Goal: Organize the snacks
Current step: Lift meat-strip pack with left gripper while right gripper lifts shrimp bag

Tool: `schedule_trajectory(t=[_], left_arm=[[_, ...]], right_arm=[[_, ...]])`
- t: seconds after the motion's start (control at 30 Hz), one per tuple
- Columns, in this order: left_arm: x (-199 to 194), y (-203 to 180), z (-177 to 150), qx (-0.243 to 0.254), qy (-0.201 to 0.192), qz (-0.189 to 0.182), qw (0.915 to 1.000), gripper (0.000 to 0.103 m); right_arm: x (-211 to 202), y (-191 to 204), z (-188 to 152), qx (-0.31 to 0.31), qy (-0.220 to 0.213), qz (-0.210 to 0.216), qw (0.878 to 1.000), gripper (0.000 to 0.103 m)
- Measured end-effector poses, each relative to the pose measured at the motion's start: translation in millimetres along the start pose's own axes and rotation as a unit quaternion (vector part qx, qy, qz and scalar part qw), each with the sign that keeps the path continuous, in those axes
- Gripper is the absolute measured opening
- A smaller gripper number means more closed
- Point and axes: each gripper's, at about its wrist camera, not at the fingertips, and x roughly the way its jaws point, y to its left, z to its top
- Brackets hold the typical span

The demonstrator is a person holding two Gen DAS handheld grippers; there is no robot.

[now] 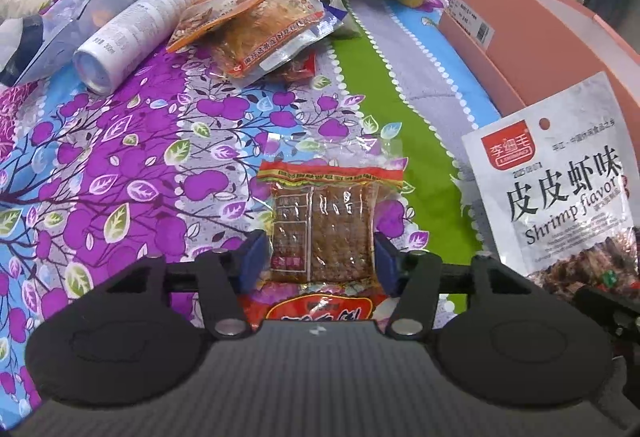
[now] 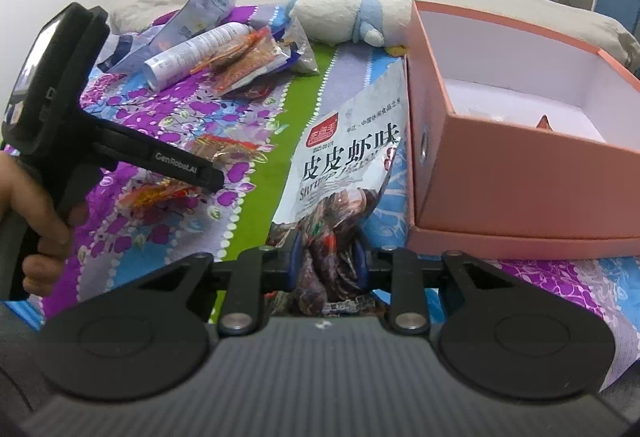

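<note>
Open pink cardboard box [image 2: 520, 173], white interior nearly bare; right gripper [image 2: 326, 261] pinching silver shrimp-flavour snack bag [image 2: 344, 165]; left gripper [image 1: 320, 257] jaws spread around clear brown-snack packet [image 1: 324, 221].

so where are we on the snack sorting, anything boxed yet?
Little boxed: the pink box looks nearly empty, something small shows low inside. In hand: right gripper clamps the shrimp-flavor bag beside the box; left gripper straddles a small brown snack packet, contact unclear. Left: the snack pile by the white bottle.
</note>
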Motion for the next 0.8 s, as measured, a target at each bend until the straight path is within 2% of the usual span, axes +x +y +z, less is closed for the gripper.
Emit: schedule_trajectory(t=[0.1,0.3,0.53,0.8], left_arm=[[-5.7,4.8,-2.2,-0.016,-0.003,-0.008,0.9998,0.057],[-22.7,13.1,-5.6,-0.055,-0.008,-0.017,0.9983,0.055],[-63.9,9.6,0.5,-0.071,-0.033,-0.026,0.9966,0.055],[-121.1,-4.4,33.5,-0.06,-0.094,-0.045,0.9927,0.055]], right_arm=[[-3.4,3.0,2.7,-0.005,-0.005,0.001,1.0,0.028],[-11.0,4.0,11.2,-0.003,-0.016,0.001,1.0,0.027],[-27.8,4.9,26.8,0.001,-0.04,0.007,0.999,0.027],[-54.9,0.5,52.4,0.012,-0.085,0.007,0.996,0.027]])
